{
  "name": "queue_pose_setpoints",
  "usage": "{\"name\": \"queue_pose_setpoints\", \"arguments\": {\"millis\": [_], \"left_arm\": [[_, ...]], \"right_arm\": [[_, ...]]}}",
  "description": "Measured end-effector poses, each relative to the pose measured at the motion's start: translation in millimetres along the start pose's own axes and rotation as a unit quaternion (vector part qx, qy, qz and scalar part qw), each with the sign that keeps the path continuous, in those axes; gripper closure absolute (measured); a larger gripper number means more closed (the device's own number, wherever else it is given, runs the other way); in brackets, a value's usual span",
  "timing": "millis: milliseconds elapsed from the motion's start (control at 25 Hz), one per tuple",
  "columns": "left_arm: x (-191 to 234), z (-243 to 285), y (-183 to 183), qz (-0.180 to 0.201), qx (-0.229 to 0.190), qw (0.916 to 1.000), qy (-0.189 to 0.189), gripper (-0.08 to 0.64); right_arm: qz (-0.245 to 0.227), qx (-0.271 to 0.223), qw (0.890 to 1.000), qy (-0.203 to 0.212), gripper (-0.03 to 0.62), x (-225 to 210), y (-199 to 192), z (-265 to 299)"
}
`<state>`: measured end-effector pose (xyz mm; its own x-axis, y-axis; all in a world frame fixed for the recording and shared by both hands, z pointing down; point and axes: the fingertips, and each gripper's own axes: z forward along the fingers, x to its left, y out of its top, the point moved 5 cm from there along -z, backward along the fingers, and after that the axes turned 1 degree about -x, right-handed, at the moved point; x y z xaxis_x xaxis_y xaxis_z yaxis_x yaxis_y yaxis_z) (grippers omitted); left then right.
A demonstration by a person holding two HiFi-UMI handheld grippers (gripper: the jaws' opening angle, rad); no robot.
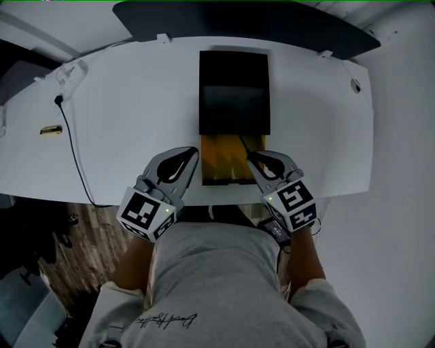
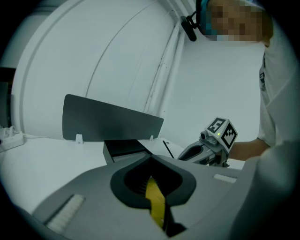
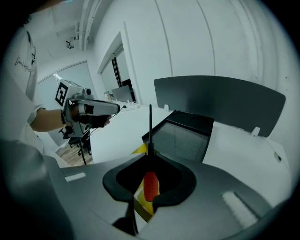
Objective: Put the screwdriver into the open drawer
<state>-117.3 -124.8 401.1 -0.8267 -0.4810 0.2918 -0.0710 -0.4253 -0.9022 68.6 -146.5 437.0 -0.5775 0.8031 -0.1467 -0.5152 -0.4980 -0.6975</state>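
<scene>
While the right gripper [image 1: 253,158] pinches the screwdriver [image 1: 245,146] above the yellow drawer [image 1: 217,163] at frame centre, best lower it flat before release, with the left gripper [image 1: 194,153] closed just left of it.

table [image 1: 122,102]: white | black cable [image 1: 71,143]: left part of table | small yellow item [image 1: 50,130]: beside cable | dark panel [image 1: 245,20]: far edge

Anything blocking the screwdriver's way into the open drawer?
Nothing visible. The right gripper holds the screwdriver just above the open yellow drawer, at its right side; the left gripper sits beside its left edge.
</scene>
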Motion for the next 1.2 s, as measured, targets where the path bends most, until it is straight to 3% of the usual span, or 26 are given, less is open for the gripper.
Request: {"name": "queue_pose_setpoints", "arguments": {"millis": [520, 1200], "left_arm": [[14, 5, -27, -0.017, 0.023, 0.9996, 0.005, 0.56], [22, 8, -47, -0.039, 0.036, 0.9985, 0.009, 0.56]], "right_arm": [[0.004, 0.053, 0.999, -0.002, 0.518, -9, -33, 34], [-0.024, 0.114, 0.993, 0.0, 0.518, -6, -57, 64]]}}
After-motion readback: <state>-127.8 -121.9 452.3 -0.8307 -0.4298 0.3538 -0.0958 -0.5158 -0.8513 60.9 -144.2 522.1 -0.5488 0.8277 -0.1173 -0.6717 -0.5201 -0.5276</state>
